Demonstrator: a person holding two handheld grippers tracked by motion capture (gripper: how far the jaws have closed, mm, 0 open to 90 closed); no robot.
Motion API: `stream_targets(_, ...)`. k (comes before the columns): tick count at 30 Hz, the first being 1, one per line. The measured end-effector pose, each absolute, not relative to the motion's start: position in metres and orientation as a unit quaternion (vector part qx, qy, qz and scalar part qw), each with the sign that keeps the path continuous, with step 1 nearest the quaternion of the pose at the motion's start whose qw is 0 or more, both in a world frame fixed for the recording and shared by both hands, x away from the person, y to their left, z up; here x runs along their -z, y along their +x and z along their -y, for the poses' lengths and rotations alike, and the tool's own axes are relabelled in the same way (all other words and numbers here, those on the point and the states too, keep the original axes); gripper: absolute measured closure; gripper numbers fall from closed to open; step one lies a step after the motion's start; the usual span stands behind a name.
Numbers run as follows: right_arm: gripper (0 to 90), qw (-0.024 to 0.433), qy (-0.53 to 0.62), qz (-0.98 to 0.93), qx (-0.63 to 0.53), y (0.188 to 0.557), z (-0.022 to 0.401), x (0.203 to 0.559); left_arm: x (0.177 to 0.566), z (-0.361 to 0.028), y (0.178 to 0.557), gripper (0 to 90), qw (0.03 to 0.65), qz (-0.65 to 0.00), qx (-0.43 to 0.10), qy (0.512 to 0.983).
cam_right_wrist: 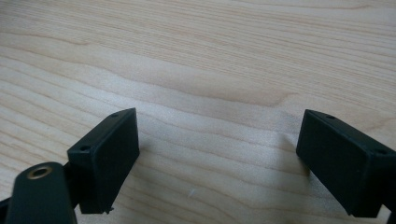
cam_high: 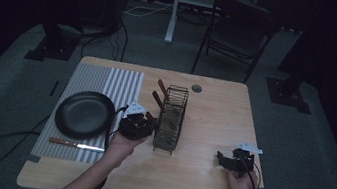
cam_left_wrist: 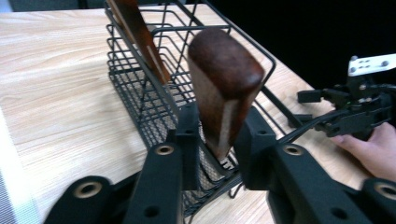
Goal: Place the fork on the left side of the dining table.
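Wooden-handled knife (cam_left_wrist: 224, 88) stands handle-up in the near end of the wire rack (cam_left_wrist: 140, 100); your left gripper (cam_left_wrist: 215, 135) has its jaws clamped on the handle. Grasp looks made. Next, likely: lift straight up, clear of the wires. Right gripper (cam_right_wrist: 217, 158) idles over bare bench (cam_right_wrist: 201, 56), jaws wide apart, nothing held.

Left claw (cam_left_wrist: 219, 140) clamped (forearm angled in); right claw (cam_right_wrist: 219, 158) wide open, hovering low.

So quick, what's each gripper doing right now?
Left gripper: shut on the wooden knife handle in the wire rack.
Right gripper: open, holding nothing.
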State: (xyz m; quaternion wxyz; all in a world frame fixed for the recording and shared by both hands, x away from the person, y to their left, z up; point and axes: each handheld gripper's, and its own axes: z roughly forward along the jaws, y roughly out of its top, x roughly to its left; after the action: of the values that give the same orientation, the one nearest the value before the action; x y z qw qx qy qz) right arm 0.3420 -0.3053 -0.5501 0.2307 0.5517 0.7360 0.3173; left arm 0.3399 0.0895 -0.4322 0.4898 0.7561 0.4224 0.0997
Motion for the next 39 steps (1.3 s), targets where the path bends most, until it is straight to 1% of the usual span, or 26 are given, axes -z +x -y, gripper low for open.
stream_targets(6,12.7,0.231,0.552,-0.736,-0.317,0.342,0.305,0.55,0.434,-0.092,0.343,76.5,0.506,-0.419,-0.083,0.749)
stream_targets(12,12.7,0.231,0.551,-0.736,-0.317,0.342,0.305,0.55,0.429,-0.094,0.34,77.8,0.514,-0.406,-0.109,0.747)
stream_targets(14,12.7,0.231,0.552,-0.736,-0.317,0.342,0.305,0.55,0.428,-0.094,0.34,78.0,0.516,-0.404,-0.109,0.748)
stream_targets(17,12.7,0.231,0.551,-0.737,-0.317,0.342,0.305,0.55,0.422,-0.096,0.339,78.4,0.515,-0.4,-0.129,0.747)
stream_targets(20,12.8,0.231,0.551,-0.737,-0.317,0.342,0.305,0.55,0.418,-0.098,0.339,78.7,0.515,-0.397,-0.133,0.748)
stream_targets(21,12.8,0.231,0.551,-0.737,-0.317,0.342,0.305,0.55,0.415,-0.099,0.338,80.7,0.514,-0.398,-0.142,0.746)
stream_targets(39,12.8,0.231,0.551,-0.737,-0.317,0.342,0.305,0.55,0.383,-0.116,0.336,80.7,0.535,-0.385,-0.16,0.735)
